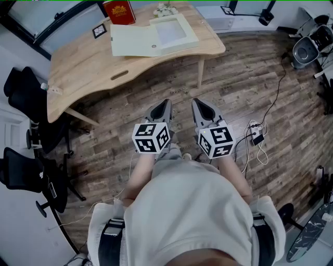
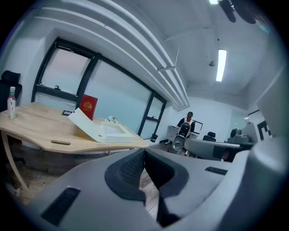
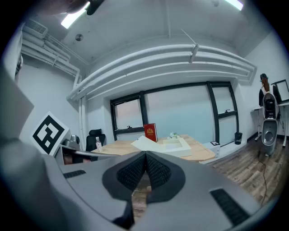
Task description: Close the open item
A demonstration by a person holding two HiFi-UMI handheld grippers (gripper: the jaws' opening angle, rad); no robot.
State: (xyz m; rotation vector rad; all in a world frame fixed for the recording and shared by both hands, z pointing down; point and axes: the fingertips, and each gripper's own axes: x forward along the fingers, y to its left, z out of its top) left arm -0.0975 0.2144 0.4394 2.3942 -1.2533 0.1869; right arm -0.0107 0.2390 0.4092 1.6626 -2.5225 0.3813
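Standing well back from the table, the person holds both grippers low in front of the body over the wood floor (image 1: 250, 93). The left gripper (image 1: 164, 105) has its jaws shut pad to pad with nothing between them, and the right gripper (image 1: 199, 105) is the same, closed and empty. The two sit side by side, near each other, pointing toward the table. Loose cables (image 1: 256, 136) lie on the floor to the right, and black chairs (image 1: 21, 93) are off to the left.

Further out is the table (image 1: 88, 62), light wood. The task item is the open box (image 1: 153, 36), cream coloured, sitting toward the table's far right part. Its tray is on the right, with the lid thrown out to the left of it; the left gripper view shows the lid tilted up rather than flat. Behind the box are a red book (image 1: 119, 11) standing upright, a small bunch of flowers (image 1: 164, 9) and a marker tag (image 1: 100, 31).

Judgement: the step in hand is the approach, and nothing has been touched yet.

To do it well:
- Walk to the near edge first and don't reach from here
- Keep clear of the cables
- Bring the left gripper under the lid's free left edge; shut jaws should work as a blunt pusher
- Swing the lid over its hinge side onto the tray
- Rest the right gripper against the tray's right wall so the box doesn't slide into the flowers
- Lower slowly and check that the lid seats square on the rim
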